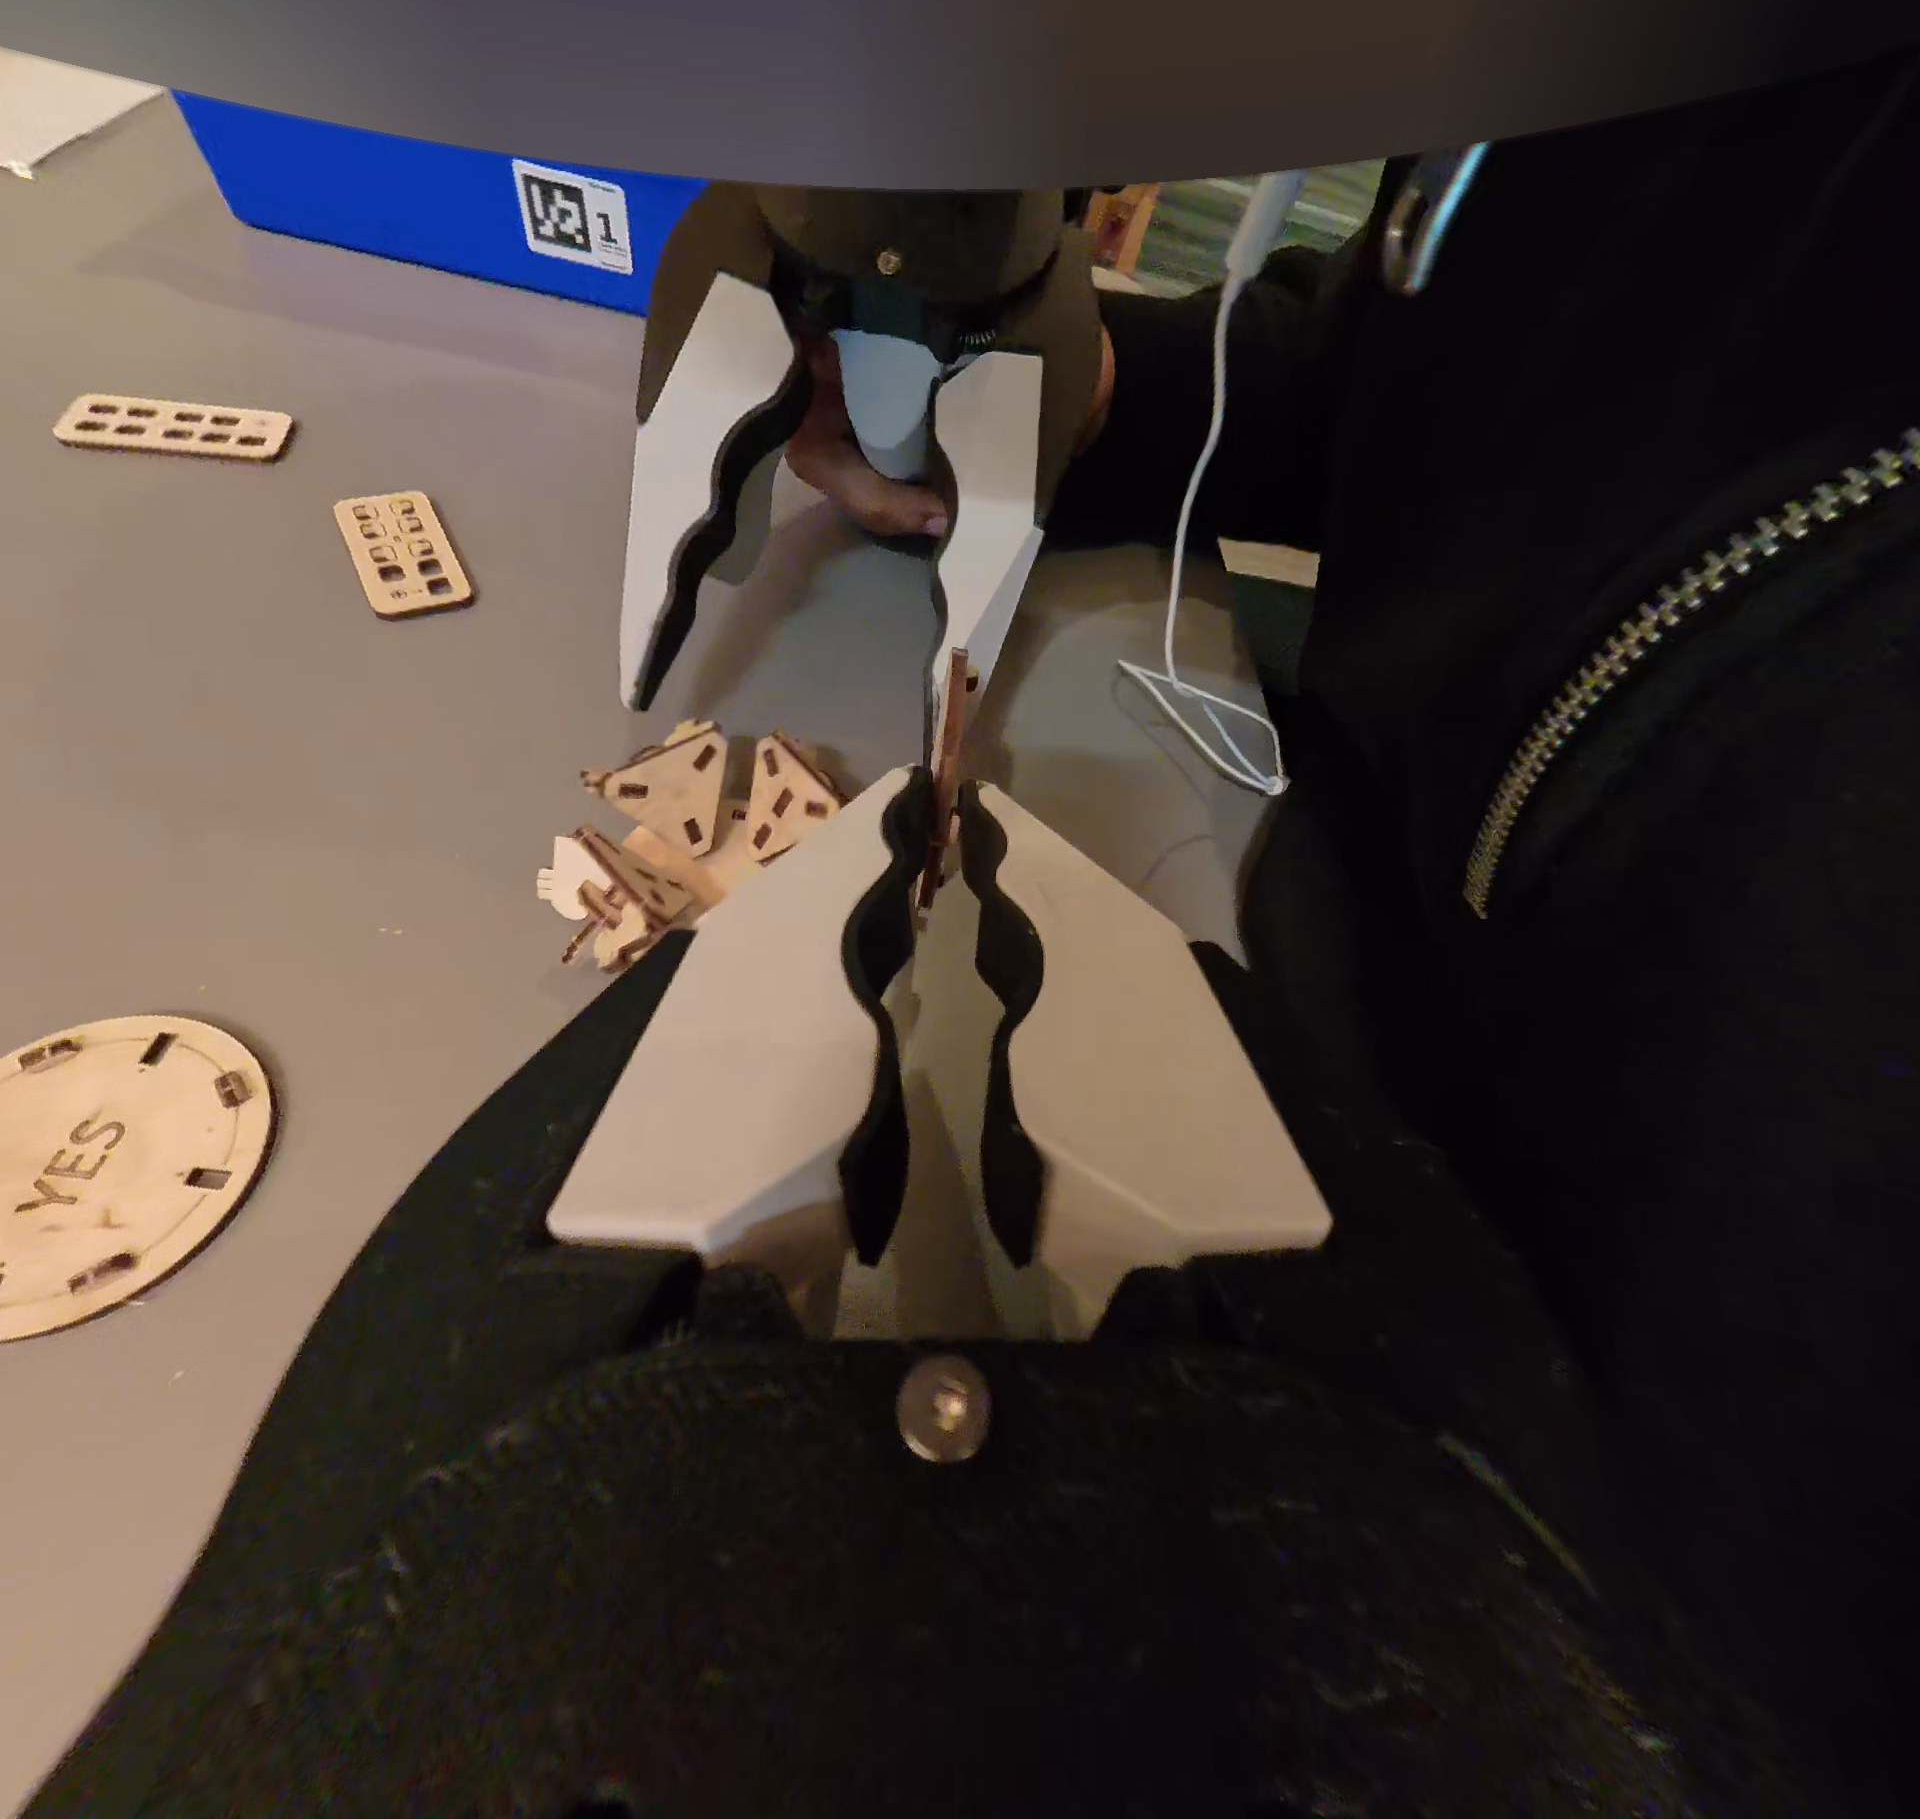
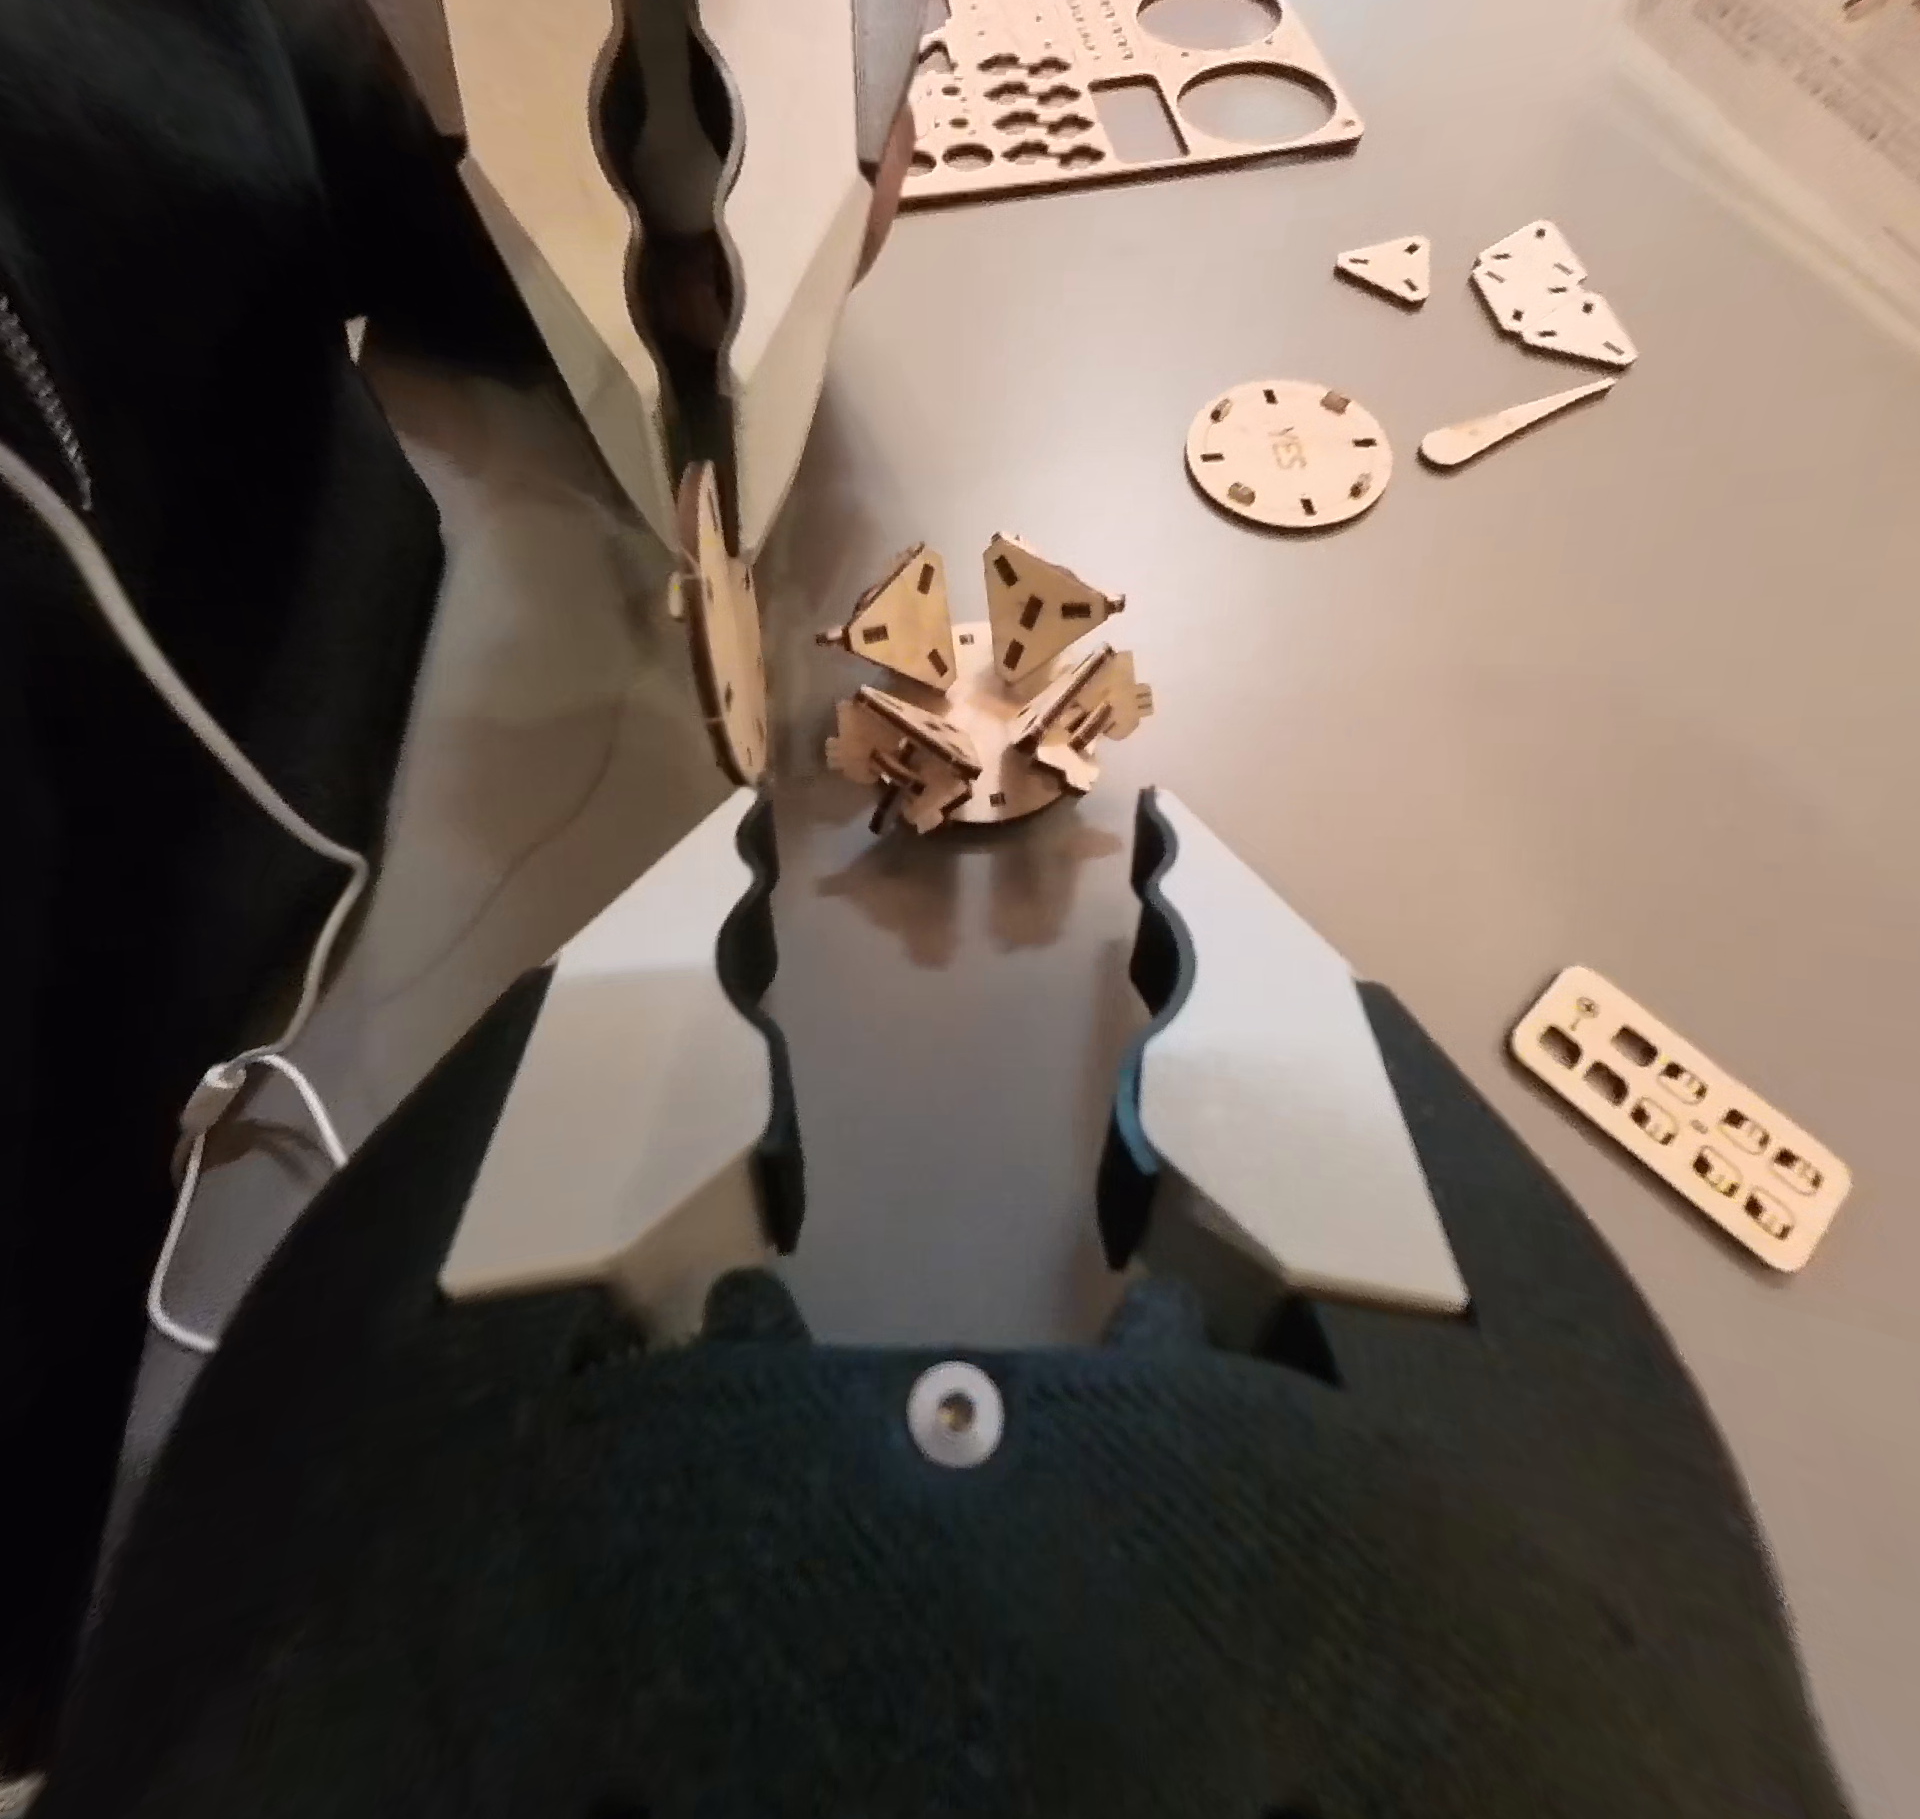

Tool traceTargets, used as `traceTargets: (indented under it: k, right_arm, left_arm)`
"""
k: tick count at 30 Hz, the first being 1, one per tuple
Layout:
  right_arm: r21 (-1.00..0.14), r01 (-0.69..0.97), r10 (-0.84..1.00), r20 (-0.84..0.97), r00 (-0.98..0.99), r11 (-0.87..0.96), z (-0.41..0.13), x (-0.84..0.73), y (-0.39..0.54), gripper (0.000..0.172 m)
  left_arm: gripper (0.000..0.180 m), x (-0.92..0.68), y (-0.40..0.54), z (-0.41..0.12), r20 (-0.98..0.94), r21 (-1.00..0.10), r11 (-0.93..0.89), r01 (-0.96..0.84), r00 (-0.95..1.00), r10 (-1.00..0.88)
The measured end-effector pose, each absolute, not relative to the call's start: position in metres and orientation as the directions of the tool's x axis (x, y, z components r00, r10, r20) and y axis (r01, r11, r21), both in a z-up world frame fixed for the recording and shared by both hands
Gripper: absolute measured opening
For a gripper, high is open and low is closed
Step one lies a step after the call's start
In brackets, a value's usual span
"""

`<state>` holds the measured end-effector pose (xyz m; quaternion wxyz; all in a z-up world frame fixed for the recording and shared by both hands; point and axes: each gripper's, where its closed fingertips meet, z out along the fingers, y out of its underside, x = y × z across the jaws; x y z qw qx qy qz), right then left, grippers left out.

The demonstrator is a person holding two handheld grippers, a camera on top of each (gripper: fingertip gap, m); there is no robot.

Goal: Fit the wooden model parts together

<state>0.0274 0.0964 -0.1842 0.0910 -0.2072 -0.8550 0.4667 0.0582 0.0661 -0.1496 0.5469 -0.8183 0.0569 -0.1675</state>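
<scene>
Our left gripper (image 1: 940,793) clamps a wooden disc (image 2: 722,647) edge-up above the table (image 2: 1351,730) middle; our right gripper (image 2: 951,834) gapes bare before the slotted wooden assembly (image 2: 982,699); a tilt could knock it.

I see a white sticker (image 1: 574,216) with a black square code and one number on the side of the blue box (image 1: 364,180). The round wooden disc (image 1: 114,1172) lying flat on the table has one short word cut into it in big letters. The paper sheet (image 2: 1797,34) at the far edge has print too blurry for me to read.
</scene>
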Motion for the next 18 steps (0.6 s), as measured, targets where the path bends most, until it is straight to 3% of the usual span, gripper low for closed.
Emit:
traceTargets:
  k: [9, 12, 18]
  right_arm:
    - [-0.837, 0.227, 0.413, -0.001, -0.911, 0.497, -0.184, 0.021, 0.091, 0.087]
    - [-0.817, 0.237, 0.411, 0.0, -0.912, 0.526, -0.19, 0.021, 0.091, 0.085]
    - [-0.826, 0.285, 0.389, -0.088, -0.917, 0.485, -0.186, 0.029, 0.1, 0.064]
  left_arm:
    - [0.0, 0.055, 0.064, -0.147, 0.28, -0.908, -0.396, 0.138, 0.902, -0.328]
    - [0.0, 0.055, 0.066, -0.149, 0.277, -0.903, -0.41, 0.129, 0.904, -0.327]
    - [0.0, 0.057, 0.069, -0.157, 0.223, -0.896, -0.44, 0.065, 0.922, -0.317]
